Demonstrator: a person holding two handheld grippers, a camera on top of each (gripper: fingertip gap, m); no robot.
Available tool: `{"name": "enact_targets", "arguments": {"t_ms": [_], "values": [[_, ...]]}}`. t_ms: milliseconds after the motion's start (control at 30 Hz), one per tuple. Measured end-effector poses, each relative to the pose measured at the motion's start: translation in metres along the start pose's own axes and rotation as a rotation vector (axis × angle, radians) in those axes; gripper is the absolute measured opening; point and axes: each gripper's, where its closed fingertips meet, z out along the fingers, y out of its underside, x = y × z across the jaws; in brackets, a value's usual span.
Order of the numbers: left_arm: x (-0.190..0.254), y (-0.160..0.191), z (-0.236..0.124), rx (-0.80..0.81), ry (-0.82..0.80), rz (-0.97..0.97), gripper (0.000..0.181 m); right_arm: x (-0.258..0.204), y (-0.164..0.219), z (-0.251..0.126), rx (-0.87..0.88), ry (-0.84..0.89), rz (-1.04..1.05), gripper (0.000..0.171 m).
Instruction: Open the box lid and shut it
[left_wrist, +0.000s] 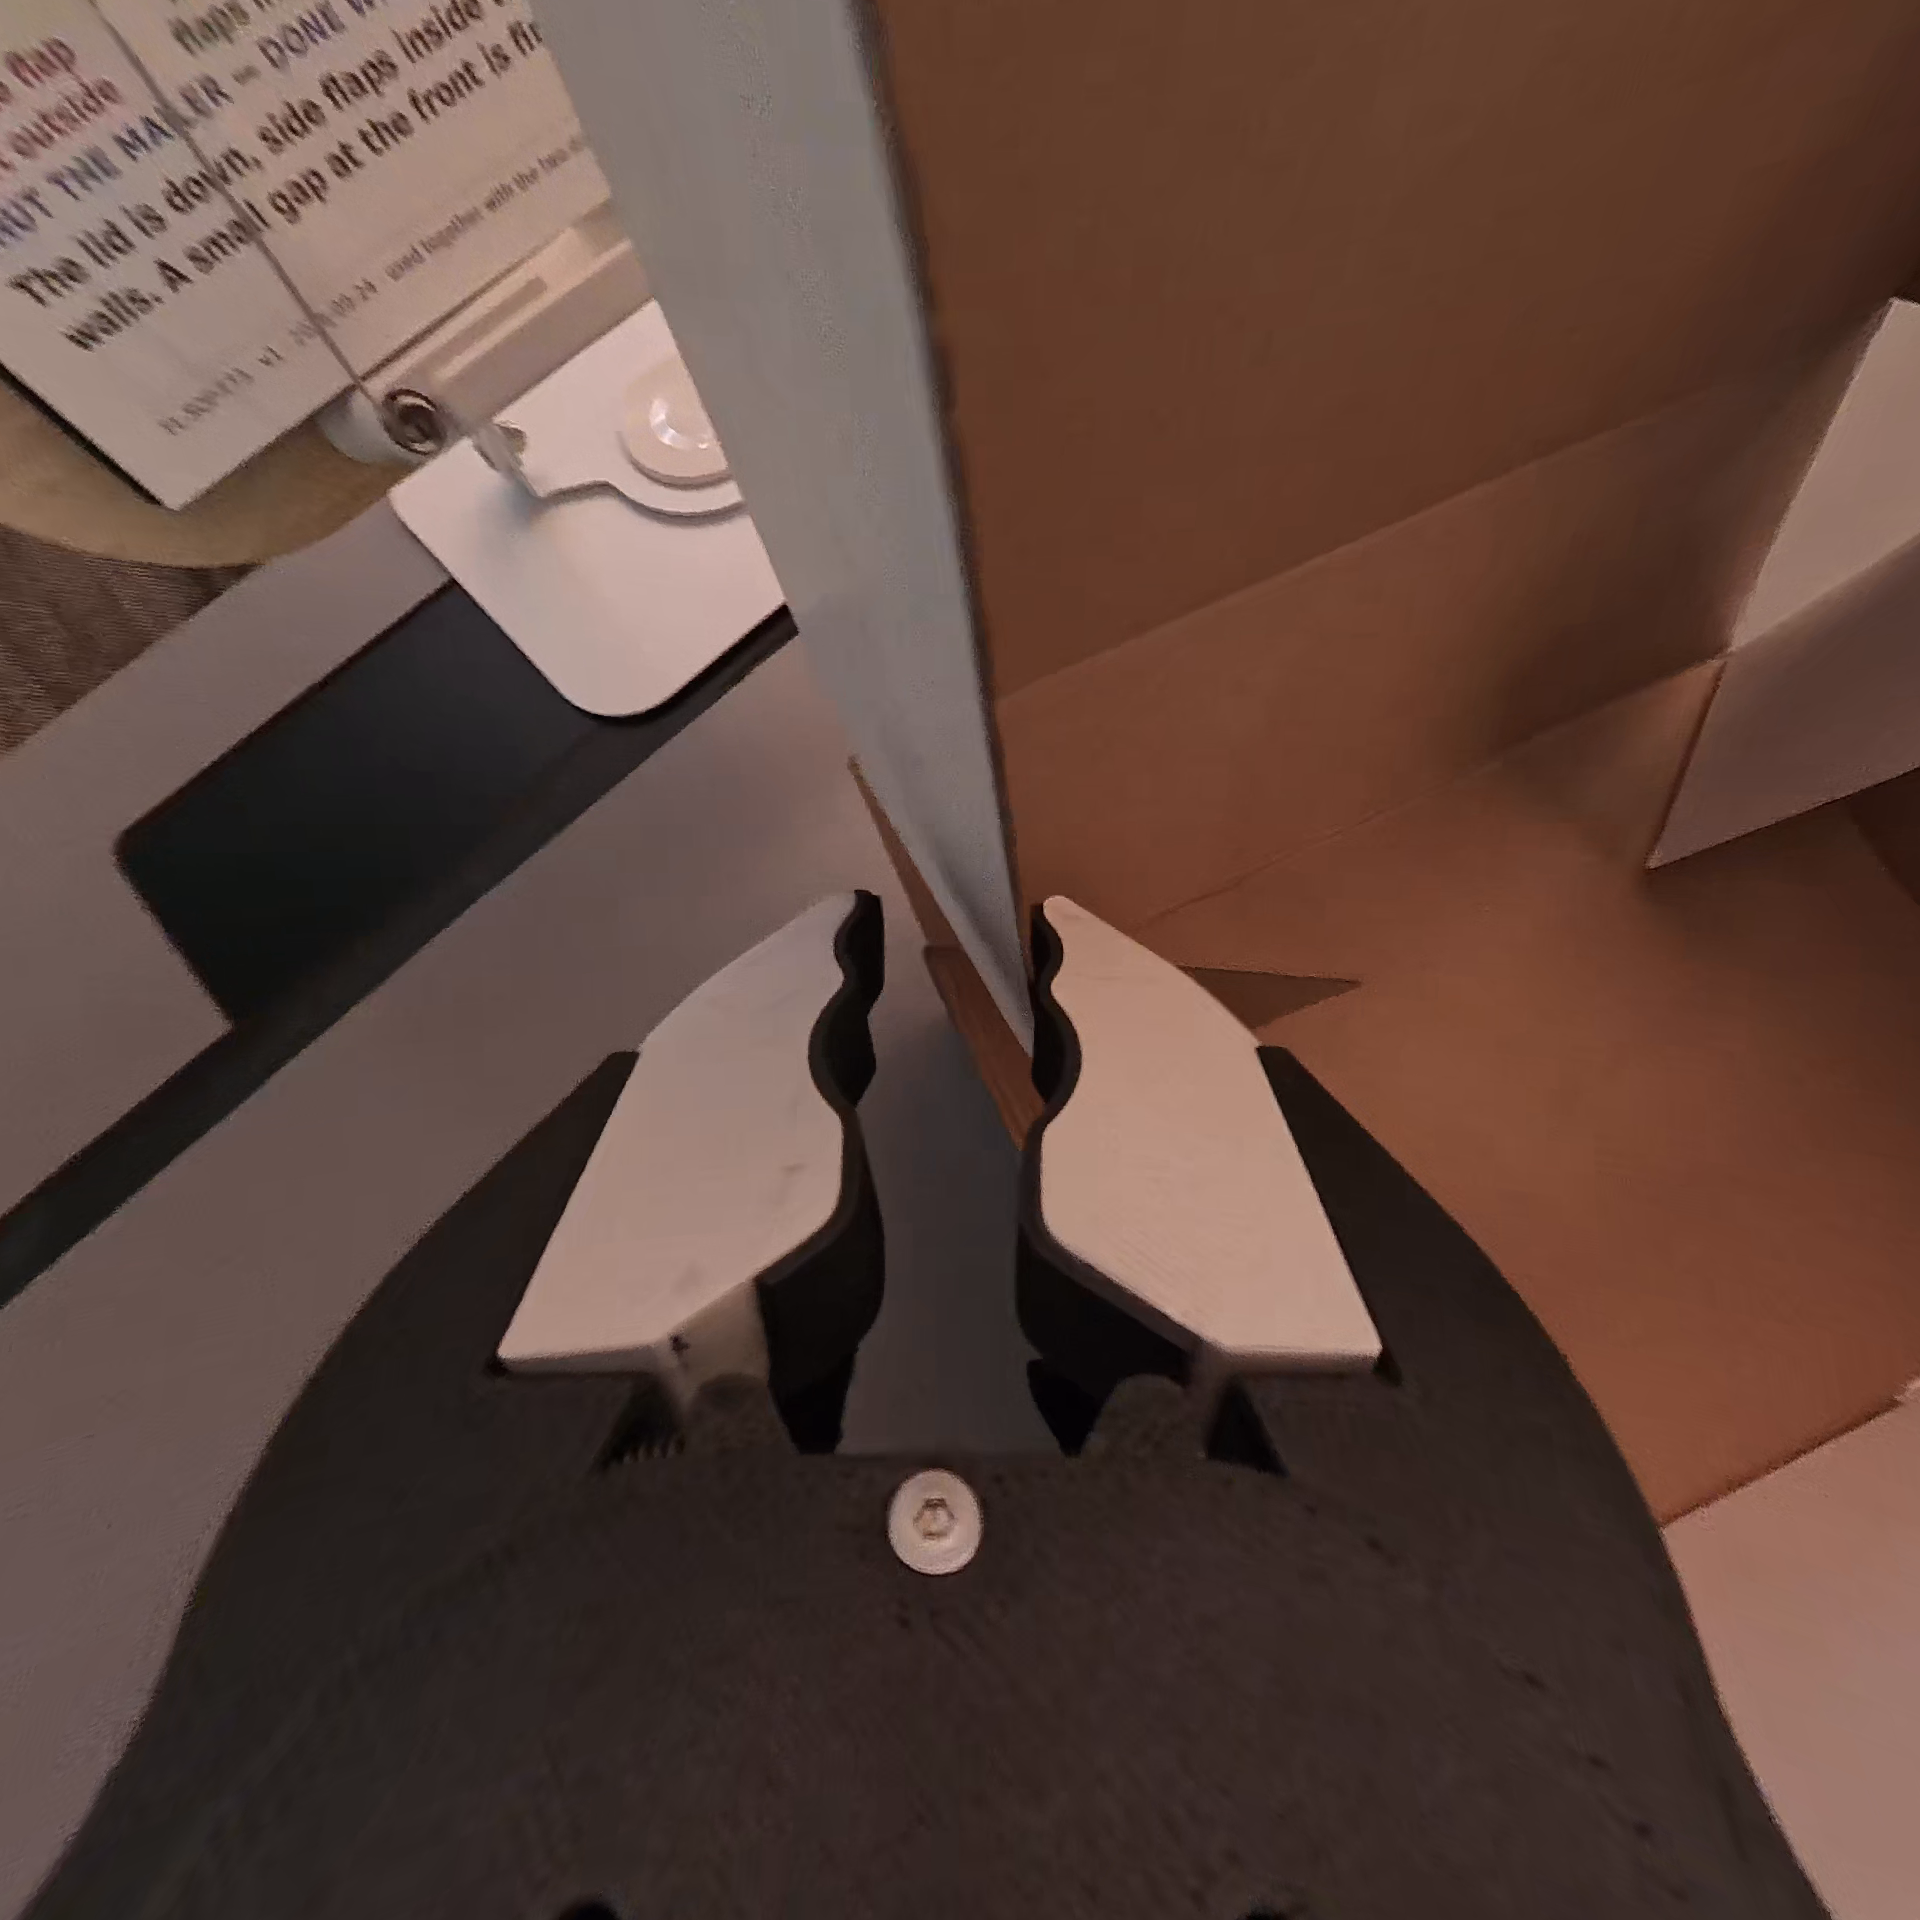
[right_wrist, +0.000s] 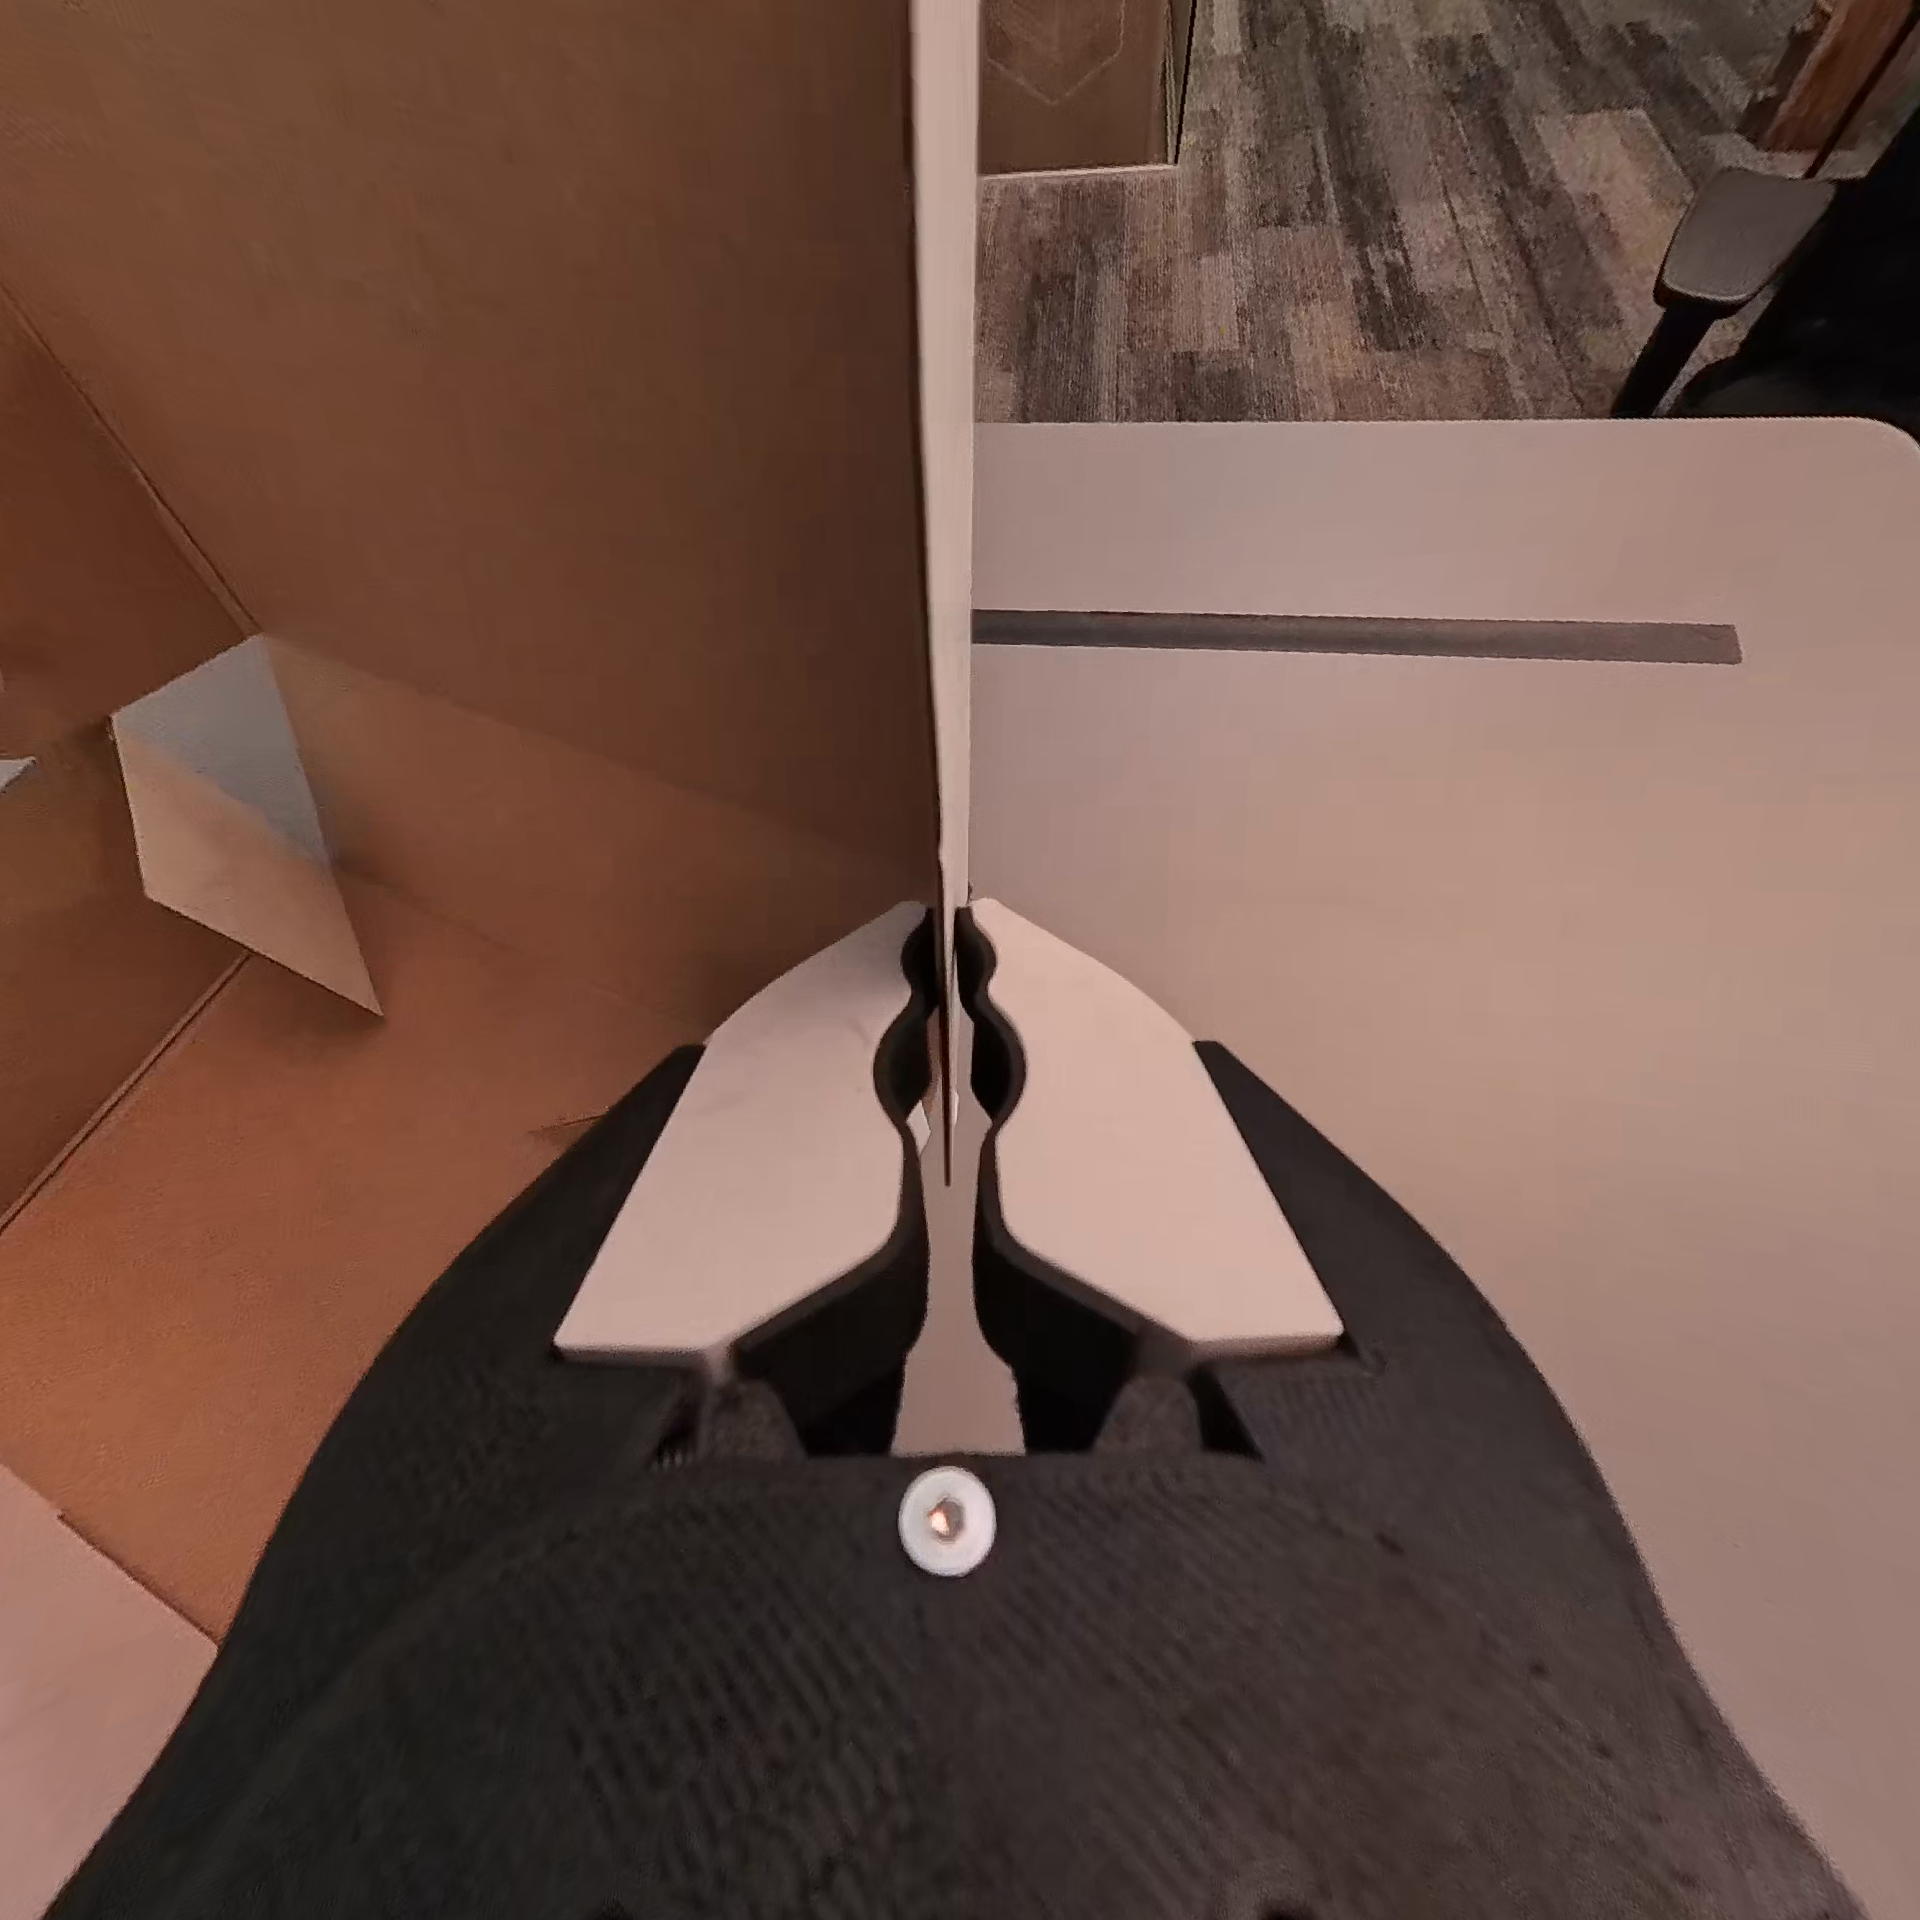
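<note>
box lid (right_wrist: 520, 364) stands upright, brown inside, white edge in right claw (right_wrist: 948, 914).

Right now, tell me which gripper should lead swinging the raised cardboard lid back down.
Probably the right gripper: its jaws are shut on the edge of the brown cardboard lid panel. The left gripper stands open around the panel's other edge, touching with one finger only, so it would need to close first.

box (left_wrist: 1455, 1039) open on table, brown inside; lid (right_wrist: 520, 364) upright, white outside.

raised lid (right_wrist: 520, 416) blocks ahead, table (right_wrist: 1455, 883) clear
</note>
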Motion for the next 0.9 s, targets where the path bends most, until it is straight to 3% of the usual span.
{"name": "enact_targets", "arguments": {"t_ms": [133,333,600,900], "values": [[0.003,-0.007,0.002,0.043,0.021,-0.01,0.026,-0.002,-0.003,-0.001,0.028,-0.018,-0.02,0.003],[-0.018,-0.004,-0.003,0.036,-0.085,0.031,0.005,-0.006,-0.012,0.007,0.082,-0.058,-0.027,0.004],[-0.033,-0.002,-0.025,0.017,-0.187,0.013,0.007,-0.032,-0.047,0.043,0.149,-0.164,-0.042,0.007],[-0.048,0.012,-0.034,-0.037,-0.226,0.0,0.009,-0.045,-0.05,0.074,0.198,-0.188,-0.239,0.007]]}}
